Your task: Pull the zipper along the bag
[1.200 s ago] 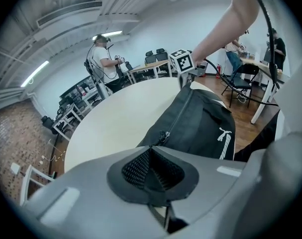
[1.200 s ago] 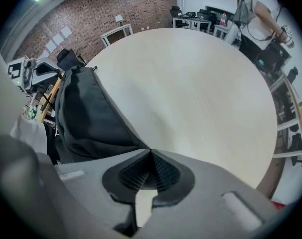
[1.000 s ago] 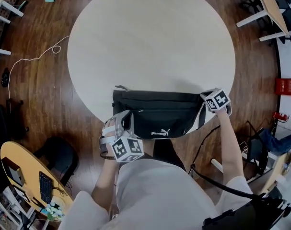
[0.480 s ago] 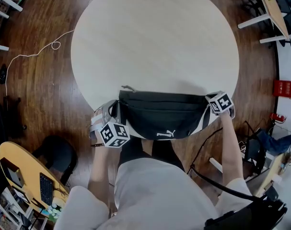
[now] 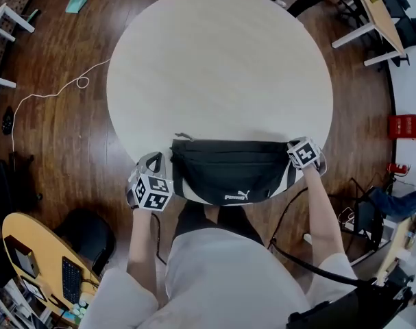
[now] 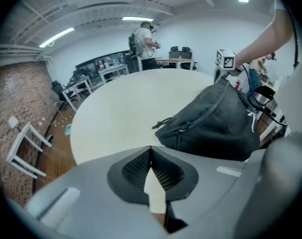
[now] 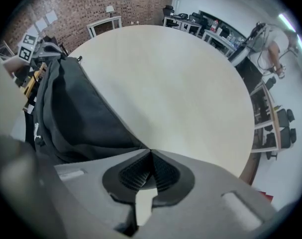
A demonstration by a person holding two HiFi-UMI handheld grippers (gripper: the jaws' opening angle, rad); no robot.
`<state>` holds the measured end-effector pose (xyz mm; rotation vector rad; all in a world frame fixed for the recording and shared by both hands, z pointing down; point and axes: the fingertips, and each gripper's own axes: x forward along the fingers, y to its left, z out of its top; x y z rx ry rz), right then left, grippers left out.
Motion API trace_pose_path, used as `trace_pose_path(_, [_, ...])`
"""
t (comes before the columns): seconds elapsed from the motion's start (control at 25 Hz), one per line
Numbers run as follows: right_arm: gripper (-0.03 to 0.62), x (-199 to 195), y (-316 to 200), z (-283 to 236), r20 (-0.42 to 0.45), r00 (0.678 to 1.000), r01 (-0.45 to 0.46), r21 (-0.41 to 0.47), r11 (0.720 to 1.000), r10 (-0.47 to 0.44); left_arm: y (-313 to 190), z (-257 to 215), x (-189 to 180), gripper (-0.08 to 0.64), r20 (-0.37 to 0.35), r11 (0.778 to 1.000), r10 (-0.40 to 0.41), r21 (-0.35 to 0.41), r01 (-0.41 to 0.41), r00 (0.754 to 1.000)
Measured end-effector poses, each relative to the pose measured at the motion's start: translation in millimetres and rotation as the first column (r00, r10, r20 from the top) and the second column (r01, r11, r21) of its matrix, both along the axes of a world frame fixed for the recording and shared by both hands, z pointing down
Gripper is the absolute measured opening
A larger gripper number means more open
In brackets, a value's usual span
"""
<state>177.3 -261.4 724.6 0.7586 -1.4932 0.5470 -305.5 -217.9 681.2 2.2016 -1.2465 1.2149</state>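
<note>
Two grippers flank one black bag (image 5: 228, 170), which lies on the near edge of the round worktop (image 5: 221, 67) with its long axis left to right.
Left gripper (image 6: 151, 148): jaws together, empty, just beside the bag's left end.
Right gripper (image 7: 150, 151): pinched shut on the bag's right end.
Zipper pull (image 6: 163, 123): plain only in the left gripper view, at the bag's left end.

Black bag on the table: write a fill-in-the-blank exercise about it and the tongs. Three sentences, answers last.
1. The black bag lies at the near edge of a ___ table.
2. The left tongs are ___, with nothing between them.
3. In the head view, the left tongs sit beside the bag's ___ end.
Missing words: round; shut; left.
</note>
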Motion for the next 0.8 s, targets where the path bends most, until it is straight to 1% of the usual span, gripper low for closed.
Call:
trace_pose_path(0.08, [-0.008, -7, -2, 1, 0.005, 1.000, 0.030, 0.033, 0.999, -0.030, 1, -9, -21, 0.017, 0.013, 0.999, -0.046, 0.020, 0.046, 0.999])
trace_pose_path(0.16, [-0.008, -9, -12, -9, 0.004, 0.999, 0.044, 0.130, 0.990, -0.045, 0, -23, -38, 0.017, 0.001, 0.995, -0.086, 0.049, 0.085, 0.996])
trace_pose_path(0.24, [-0.009, -4, -19, -36, 0.006, 1.000, -0.016, 0.246, 0.969, 0.015, -3, -45, -46, 0.017, -0.031, 0.989, -0.112, 0.095, 0.115, 0.993])
trace_pose_path(0.28, [-0.009, -6, -22, -55, 0.033, 0.999, -0.050, 0.310, 0.949, 0.042, -4, -58, -45, 0.017, -0.050, 0.985, -0.119, 0.124, 0.124, 0.992])
trace_pose_path(0.32, [-0.008, -12, -24, -76, 0.077, 0.996, -0.080, 0.375, 0.923, 0.056, -3, -72, -43, 0.017, -0.073, 0.979, -0.122, 0.154, 0.132, 0.990])
trace_pose_path(0.4, [-0.008, -25, -20, -117, 0.187, 0.980, -0.147, 0.485, 0.862, 0.061, 5, -104, -31, 0.017, -0.127, 0.965, -0.128, 0.214, 0.153, 0.984])
trace_pose_path(0.52, [-0.008, -50, 4, -179, 0.355, 0.935, -0.245, 0.600, 0.761, 0.021, 23, -156, 3, 0.017, -0.222, 0.931, -0.124, 0.312, 0.191, 0.967])
trace_pose_path(0.6, [-0.008, -67, 31, -215, 0.455, 0.890, -0.310, 0.652, 0.691, -0.030, 42, -188, 33, 0.017, -0.291, 0.902, -0.108, 0.373, 0.216, 0.951])
trace_pose_path(0.68, [-0.008, -80, 71, -245, 0.548, 0.832, -0.378, 0.676, 0.632, -0.088, 70, -216, 68, 0.017, -0.359, 0.876, -0.079, 0.420, 0.236, 0.930])
trace_pose_path(0.76, [-0.008, -89, 122, -265, 0.627, 0.767, -0.444, 0.674, 0.590, -0.139, 107, -239, 105, 0.017, -0.398, 0.857, -0.046, 0.455, 0.241, 0.916])
trace_pose_path(0.8, [-0.008, -92, 148, -273, 0.654, 0.739, -0.466, 0.671, 0.577, -0.163, 128, -248, 122, 0.017, -0.406, 0.848, -0.027, 0.475, 0.236, 0.913])
